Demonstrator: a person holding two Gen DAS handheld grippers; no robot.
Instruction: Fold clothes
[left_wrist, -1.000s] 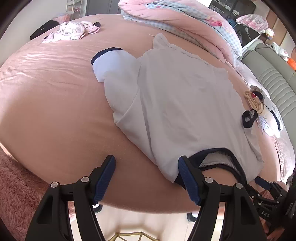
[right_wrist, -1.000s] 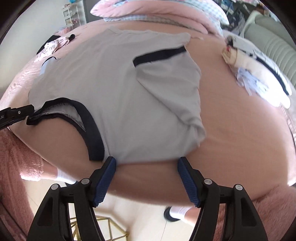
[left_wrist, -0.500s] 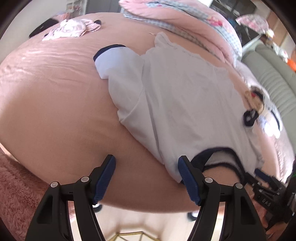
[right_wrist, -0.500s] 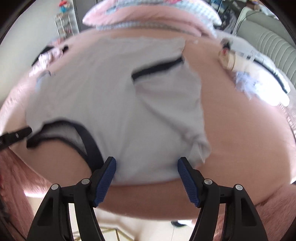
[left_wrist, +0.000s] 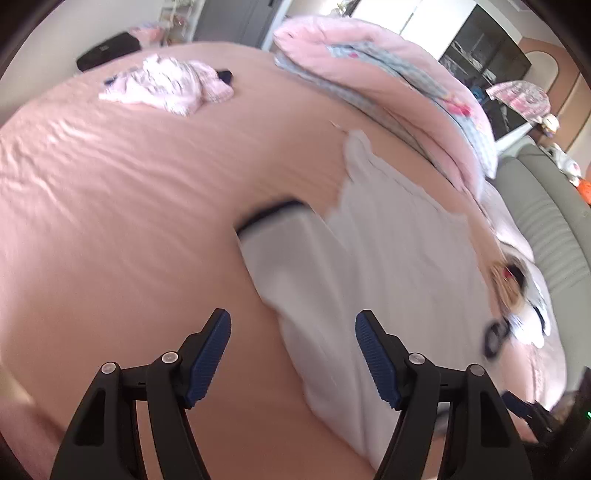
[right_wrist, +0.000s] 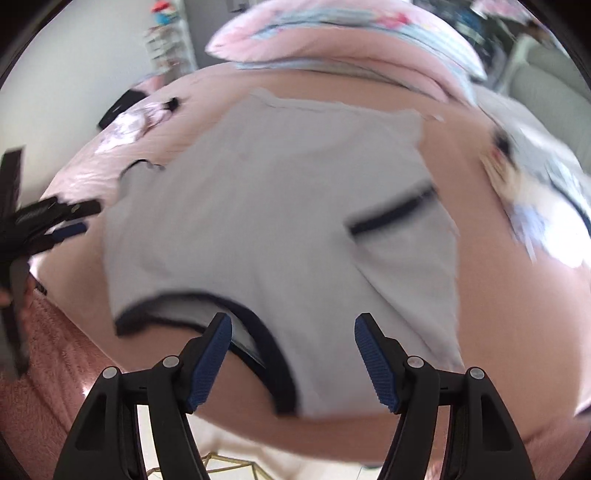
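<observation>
Grey T-shirt (right_wrist: 280, 206) lies flat on the pink bed (left_wrist: 110, 206); both the left gripper (left_wrist: 293, 354) and right gripper (right_wrist: 293, 354) gape empty over its near edges, bare sheet stretching left.

black grippers (left_wrist: 293, 354), ribbed blue jaws

grey t-shirt (right_wrist: 280, 206) flat, pink bed (right_wrist: 509, 314)

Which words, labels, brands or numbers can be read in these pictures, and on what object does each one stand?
None can be read.
The white T-shirt shows only plain fabric with dark trim, no print.
The quilt carries coloured patterns, too blurred to tell if any are letters.
Both pictures are motion-blurred.
</observation>
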